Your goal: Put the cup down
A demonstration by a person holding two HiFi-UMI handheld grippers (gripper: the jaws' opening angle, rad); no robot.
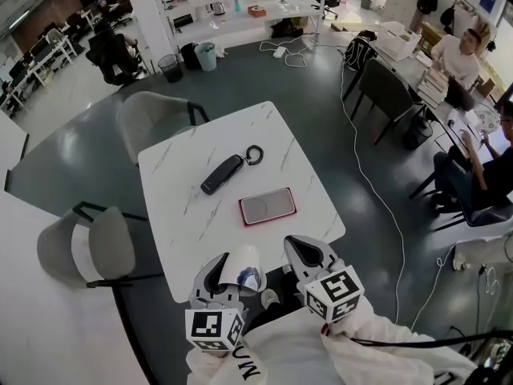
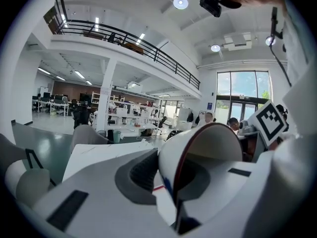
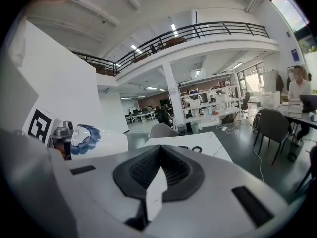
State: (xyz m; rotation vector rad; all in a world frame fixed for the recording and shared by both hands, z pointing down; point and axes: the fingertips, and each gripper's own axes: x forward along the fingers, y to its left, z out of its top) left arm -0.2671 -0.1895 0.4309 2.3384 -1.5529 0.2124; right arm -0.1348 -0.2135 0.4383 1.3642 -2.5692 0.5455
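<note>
Left gripper [image 1: 228,273] hangs low over the near edge of the bench [image 1: 176,215] and is closed on the wall of a white cup [image 1: 242,268] with blue print, seemingly paper. The left gripper view shows one pad outside the wall and the other inside the mouth, so the hold is a narrow pinch at the rim. The cup lies on its side in the air, mouth turned toward the right gripper [image 1: 309,255], and rests on nothing. The right gripper sits just beside it, jaws together with nothing between them. Farther up the bench, well apart from the cup, lie a black elongated device with a ring loop [image 1: 229,172] and a red-edged flat device [image 1: 267,206]; bare marbled surface separates them from the near edge. As a judgement, the cup looks empty, light, thin-walled and easily crushed. A rim pinch dents it readily, so gentle pressure suits it. Placement probably calls for turning the cup upright and seating its base on the bare surface before the jaws part; so light a cup may tip or cling to a pad on release.
</note>
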